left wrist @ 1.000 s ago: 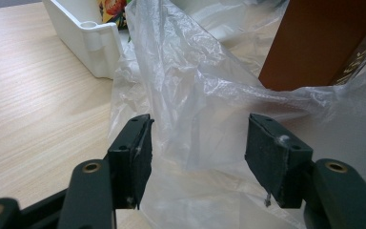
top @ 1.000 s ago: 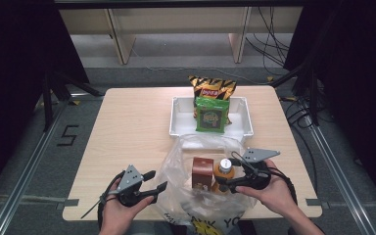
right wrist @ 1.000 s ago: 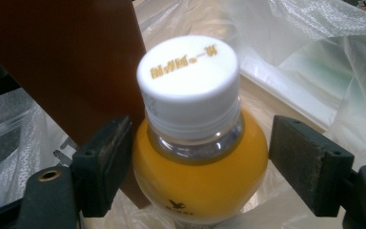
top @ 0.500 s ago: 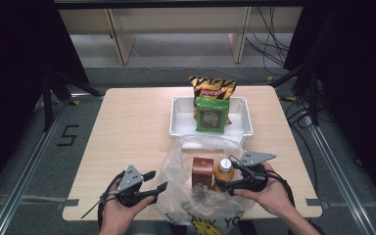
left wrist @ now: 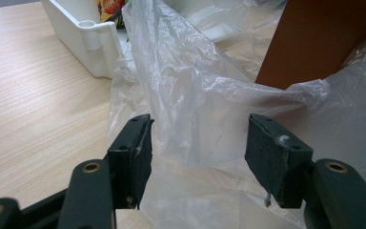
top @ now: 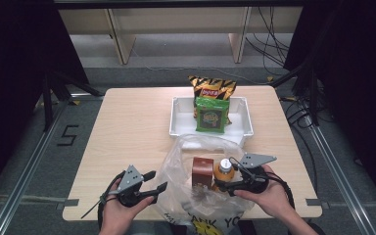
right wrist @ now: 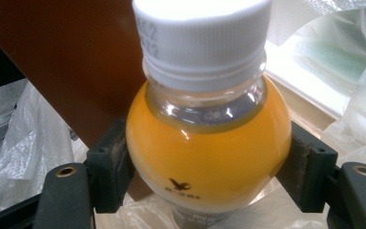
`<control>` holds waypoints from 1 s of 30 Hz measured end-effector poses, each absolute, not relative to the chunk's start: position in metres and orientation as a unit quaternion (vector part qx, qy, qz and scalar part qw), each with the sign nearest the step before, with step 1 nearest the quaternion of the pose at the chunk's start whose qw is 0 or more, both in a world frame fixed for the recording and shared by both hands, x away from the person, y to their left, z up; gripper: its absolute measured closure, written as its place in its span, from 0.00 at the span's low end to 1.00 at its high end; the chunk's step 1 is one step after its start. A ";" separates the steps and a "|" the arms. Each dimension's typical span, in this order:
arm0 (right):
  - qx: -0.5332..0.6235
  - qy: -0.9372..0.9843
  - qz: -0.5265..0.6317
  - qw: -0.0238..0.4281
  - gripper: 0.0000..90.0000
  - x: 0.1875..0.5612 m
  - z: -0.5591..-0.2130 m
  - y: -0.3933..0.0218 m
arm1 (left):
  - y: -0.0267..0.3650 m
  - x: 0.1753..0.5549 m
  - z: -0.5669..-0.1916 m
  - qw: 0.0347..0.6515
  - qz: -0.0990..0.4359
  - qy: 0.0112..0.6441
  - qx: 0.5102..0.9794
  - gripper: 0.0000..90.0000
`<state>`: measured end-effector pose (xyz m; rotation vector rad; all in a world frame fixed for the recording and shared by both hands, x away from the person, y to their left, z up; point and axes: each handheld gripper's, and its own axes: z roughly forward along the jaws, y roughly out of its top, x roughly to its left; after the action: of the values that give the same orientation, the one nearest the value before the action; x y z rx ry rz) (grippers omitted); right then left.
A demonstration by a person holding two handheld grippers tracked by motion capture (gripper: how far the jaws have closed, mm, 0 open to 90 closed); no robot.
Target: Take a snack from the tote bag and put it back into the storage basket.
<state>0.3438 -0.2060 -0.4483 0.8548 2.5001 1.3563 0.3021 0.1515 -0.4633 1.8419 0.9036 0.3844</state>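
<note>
Left half of table (top: 127, 127) is left open, w/ easy passage; right side is blocked by tray (top: 176, 122), snack packs (top: 210, 115), bag (top: 186, 166) & box (top: 202, 171).

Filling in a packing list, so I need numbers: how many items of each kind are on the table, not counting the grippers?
Snack bags: 2, orange bag and green bag
Juice bottle: 1
Brown box: 1
White tray: 1
Plastic bag: 1
Total: 6

A lab recording bay.
A pale wooden tabletop (top: 132, 127) stands between black curtains (top: 14, 58), with metal floor rails (top: 29, 161), loose black cables (top: 274, 44) and a taped "5" floor mark (top: 67, 135).
</note>
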 end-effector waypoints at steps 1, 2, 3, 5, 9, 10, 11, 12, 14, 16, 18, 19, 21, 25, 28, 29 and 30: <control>0.287 0.840 0.452 0.090 0.34 0.344 -0.448 -0.206 | 0.151 0.302 -0.463 0.502 0.159 0.374 0.763 0.46; 0.282 0.839 0.455 0.099 0.34 0.345 -0.448 -0.206 | 0.151 0.302 -0.463 0.501 0.159 0.375 0.763 0.46; 0.281 0.841 0.452 0.098 0.34 0.345 -0.448 -0.207 | 0.151 0.302 -0.463 0.503 0.161 0.369 0.765 0.46; 0.277 0.842 0.453 0.098 0.34 0.344 -0.447 -0.207 | 0.150 0.302 -0.463 0.504 0.158 0.374 0.763 0.46; 0.287 0.839 0.452 0.092 0.35 0.342 -0.441 -0.208 | 0.150 0.301 -0.463 0.501 0.159 0.373 0.765 0.46; 0.287 0.838 0.454 0.095 0.35 0.342 -0.440 -0.209 | 0.149 0.302 -0.463 0.503 0.158 0.371 0.764 0.47; 0.286 0.837 0.457 0.098 0.35 0.341 -0.437 -0.209 | 0.149 0.302 -0.463 0.503 0.159 0.369 0.766 0.47; 0.283 0.838 0.455 0.100 0.35 0.342 -0.435 -0.211 | 0.150 0.302 -0.463 0.502 0.158 0.364 0.768 0.47; 0.289 0.834 0.460 0.101 0.35 0.342 -0.431 -0.212 | 0.149 0.302 -0.463 0.504 0.156 0.369 0.766 0.47; 0.285 0.834 0.460 0.111 0.35 0.342 -0.426 -0.213 | 0.148 0.302 -0.463 0.503 0.158 0.366 0.767 0.48; 0.295 0.822 0.474 0.113 0.35 0.341 -0.423 -0.213 | 0.147 0.302 -0.463 0.501 0.158 0.362 0.770 0.48; 0.300 0.825 0.468 0.098 0.35 0.339 -0.419 -0.214 | 0.146 0.302 -0.464 0.503 0.153 0.366 0.768 0.48; 0.296 0.820 0.478 0.109 0.35 0.340 -0.415 -0.214 | 0.146 0.303 -0.463 0.502 0.155 0.356 0.773 0.49; 0.302 0.814 0.484 0.106 0.35 0.339 -0.405 -0.216 | 0.145 0.302 -0.464 0.501 0.155 0.363 0.770 0.49; 0.304 0.808 0.492 0.113 0.35 0.341 -0.399 -0.216 | 0.144 0.302 -0.464 0.503 0.155 0.358 0.771 0.50; 0.312 0.805 0.492 0.111 0.35 0.341 -0.397 -0.216 | 0.144 0.302 -0.464 0.503 0.154 0.359 0.771 0.50; 0.313 0.805 0.492 0.105 0.35 0.340 -0.394 -0.217 | 0.144 0.302 -0.464 0.503 0.155 0.359 0.771 0.50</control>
<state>0.3405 -0.2166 -0.3939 0.9228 2.3735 1.4504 0.3021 0.1437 -0.4639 1.8630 0.8666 0.3733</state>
